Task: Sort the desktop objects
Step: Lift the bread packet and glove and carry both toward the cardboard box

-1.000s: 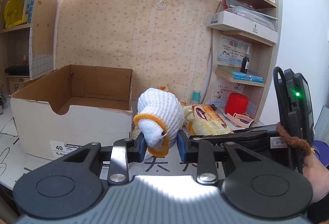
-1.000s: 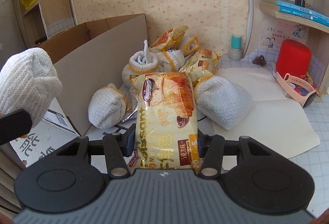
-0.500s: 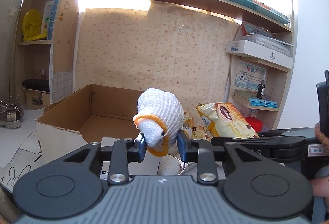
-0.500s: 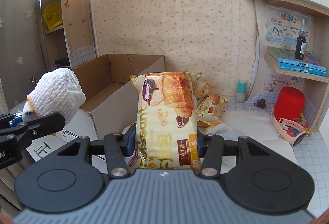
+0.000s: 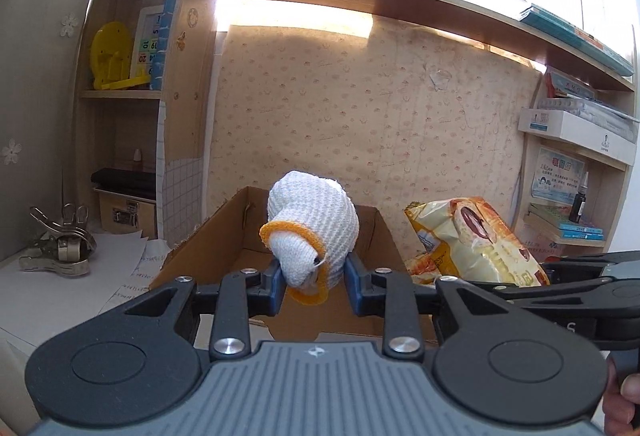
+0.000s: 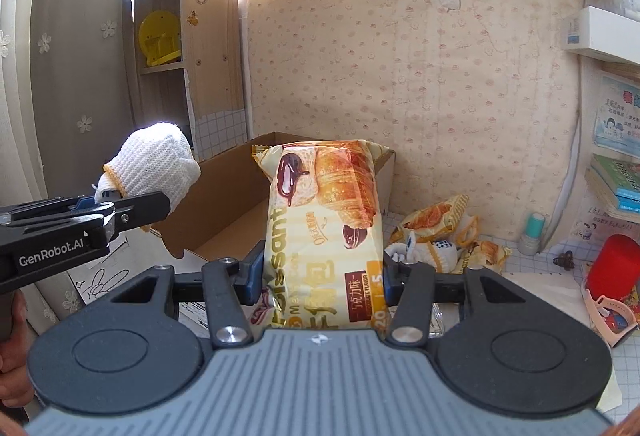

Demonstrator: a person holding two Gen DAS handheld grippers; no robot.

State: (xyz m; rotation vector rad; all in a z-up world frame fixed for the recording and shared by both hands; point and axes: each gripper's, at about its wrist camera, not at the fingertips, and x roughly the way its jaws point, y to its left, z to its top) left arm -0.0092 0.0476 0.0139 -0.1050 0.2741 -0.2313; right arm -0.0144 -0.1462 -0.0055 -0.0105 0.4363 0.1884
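Observation:
My left gripper [image 5: 314, 282] is shut on a rolled white glove with an orange cuff [image 5: 316, 224], held in the air in front of the open cardboard box [image 5: 224, 248]. My right gripper [image 6: 320, 276] is shut on a yellow croissant packet [image 6: 324, 220], held upright above the desk beside the box [image 6: 232, 195]. The glove [image 6: 156, 167] and the left gripper [image 6: 108, 211] show at the left of the right wrist view. The packet [image 5: 472, 244] shows at the right of the left wrist view.
A pile of more croissant packets [image 6: 436, 215] and rolled gloves [image 6: 424, 252] lies on the desk by the back wall. A red cylinder [image 6: 612, 264], a pink watch [image 6: 604, 312] and a teal stamp [image 6: 534, 236] stand at the right. Metal clips [image 5: 60, 244] lie at the left.
Both grippers have risen from the desk with their objects and moved left toward the cardboard box. The glove and the packet stay gripped.

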